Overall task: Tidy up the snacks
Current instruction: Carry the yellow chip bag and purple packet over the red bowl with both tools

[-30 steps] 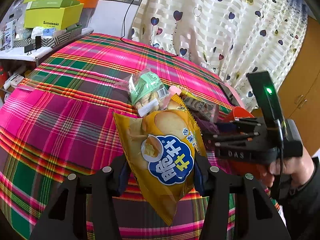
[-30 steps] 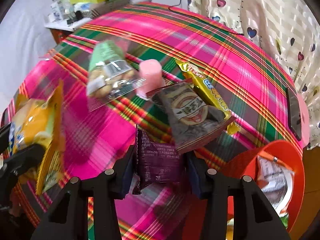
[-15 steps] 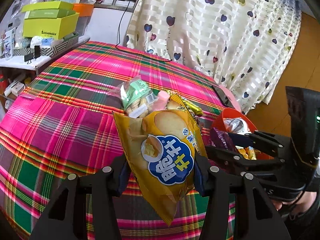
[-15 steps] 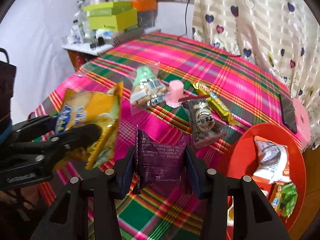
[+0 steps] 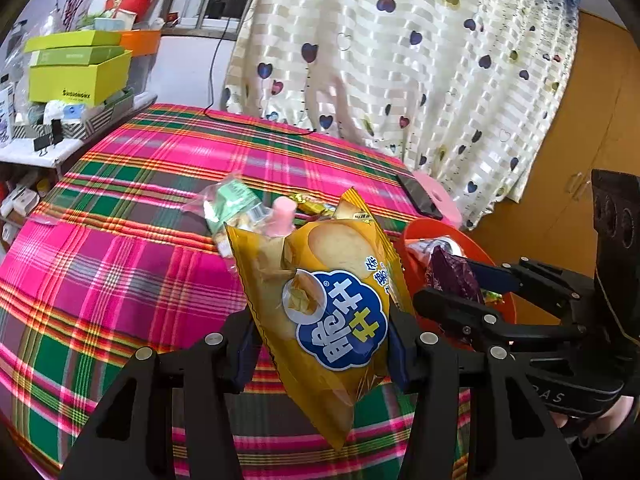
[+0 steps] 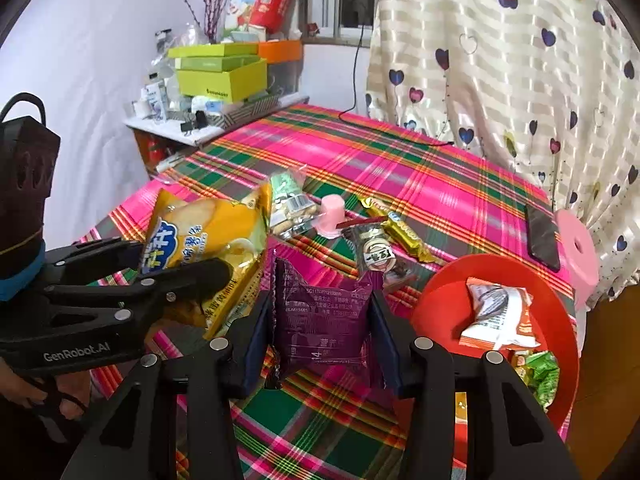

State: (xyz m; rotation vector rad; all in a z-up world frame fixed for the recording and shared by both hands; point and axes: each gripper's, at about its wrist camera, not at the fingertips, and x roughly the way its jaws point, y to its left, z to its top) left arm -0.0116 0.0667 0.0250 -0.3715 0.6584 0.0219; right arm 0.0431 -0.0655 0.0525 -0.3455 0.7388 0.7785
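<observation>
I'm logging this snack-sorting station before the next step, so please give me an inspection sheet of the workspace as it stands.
Surface: plaid tablecloth, pink and green, covers the table.
Job's things: orange bowl at the near right holds a white-and-orange packet and green packets; a green cookie bag, pink cup, gold bar and dark packet lie on the cloth.
Clutter: phone on a pink stool.
Grippers: left gripper holds the yellow chip bag; right gripper holds the purple packet; both lifted.
Cables: black cable on the far edge.
Surroundings: heart-print curtain; side shelf with yellow-green boxes.
</observation>
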